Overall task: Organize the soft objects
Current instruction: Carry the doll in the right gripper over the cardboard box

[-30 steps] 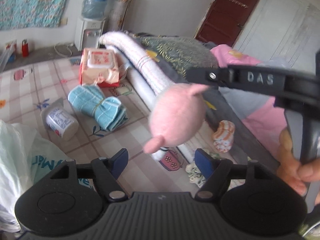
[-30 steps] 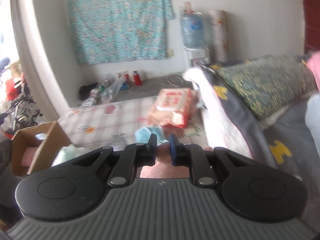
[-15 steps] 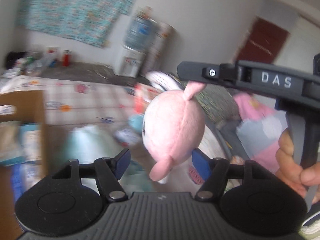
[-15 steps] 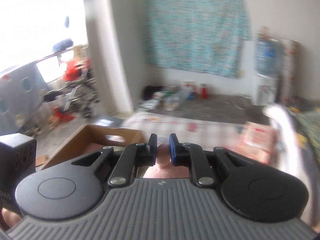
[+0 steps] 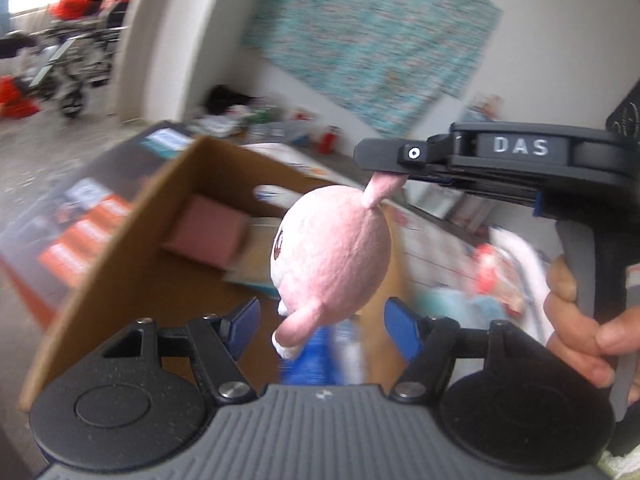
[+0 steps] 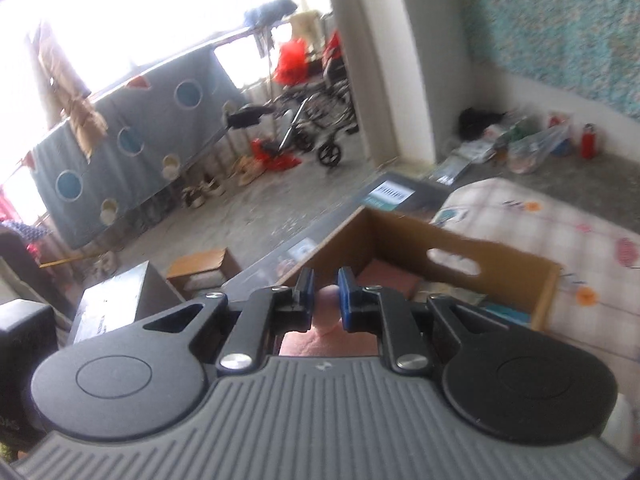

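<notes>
Between the right tool's [image 6: 325,294] blue pads a pink ear of the pink plush toy [image 5: 332,252] is pinched tight, and the toy hangs by that ear from the tool, seen from the side in the left wrist view [image 5: 384,178] with a hand [image 5: 580,320] round its grip. Below the toy the left tool [image 5: 320,322] is spread, its jaws having just eased inward a little; the toy's lower ear dangles in the gap without either pad pressing on it. Behind and under the toy stands an open cardboard box [image 5: 132,240], the toy hovering over its near-right part. A pink block [image 5: 208,236] lies inside near the far wall, by some flat packets. Right of the box, a patterned mat [image 6: 560,232] covers the floor
</notes>
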Demonstrator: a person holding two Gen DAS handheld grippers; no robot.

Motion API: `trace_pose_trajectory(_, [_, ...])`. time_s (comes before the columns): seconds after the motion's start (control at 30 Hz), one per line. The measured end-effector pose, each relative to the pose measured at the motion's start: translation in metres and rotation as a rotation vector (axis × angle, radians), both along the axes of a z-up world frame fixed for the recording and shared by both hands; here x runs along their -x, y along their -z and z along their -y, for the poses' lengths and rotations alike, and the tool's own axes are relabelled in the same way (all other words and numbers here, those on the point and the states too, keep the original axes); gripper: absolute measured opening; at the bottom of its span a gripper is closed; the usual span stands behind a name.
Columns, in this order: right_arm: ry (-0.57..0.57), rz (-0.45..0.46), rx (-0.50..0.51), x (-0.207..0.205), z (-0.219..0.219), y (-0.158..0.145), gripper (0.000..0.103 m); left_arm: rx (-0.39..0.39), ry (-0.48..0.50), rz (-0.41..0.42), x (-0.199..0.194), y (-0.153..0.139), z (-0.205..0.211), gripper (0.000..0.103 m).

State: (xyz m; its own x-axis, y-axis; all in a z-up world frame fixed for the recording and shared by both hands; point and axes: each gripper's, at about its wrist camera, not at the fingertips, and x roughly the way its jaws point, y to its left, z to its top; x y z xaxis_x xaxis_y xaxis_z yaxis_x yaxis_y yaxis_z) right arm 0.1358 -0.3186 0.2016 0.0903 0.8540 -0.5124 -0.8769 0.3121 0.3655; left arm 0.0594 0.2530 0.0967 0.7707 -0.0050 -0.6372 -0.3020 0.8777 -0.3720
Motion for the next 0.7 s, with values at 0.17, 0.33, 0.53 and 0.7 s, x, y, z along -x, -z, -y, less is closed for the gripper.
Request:
trace_pose_trajectory(0.17, [-0.070,-0.049,0.121,0.000,-0.054,0.041,0.011,0.041,-0.090,-0.057,0.004,0.018,-0.037,0.069])
trace_pose_trajectory(0.33, [-0.080,-0.061,0.322,-0.007,-0.074,0.094,0.010,0.044,-0.107,-0.092,0.008,0.029,-0.047,0.069])
trace_pose_trajectory(0.53, [-0.036,-0.052,0.384,-0.021,-0.044,0.109,0.009,0.051,-0.072,-0.098,-0.004,0.038,-0.039,0.069])
trace_pose_trajectory(0.7, [-0.007,-0.091,0.393,-0.031,-0.032,0.112,0.012,0.056,-0.060,-0.113,-0.013,0.044,-0.034,0.069])
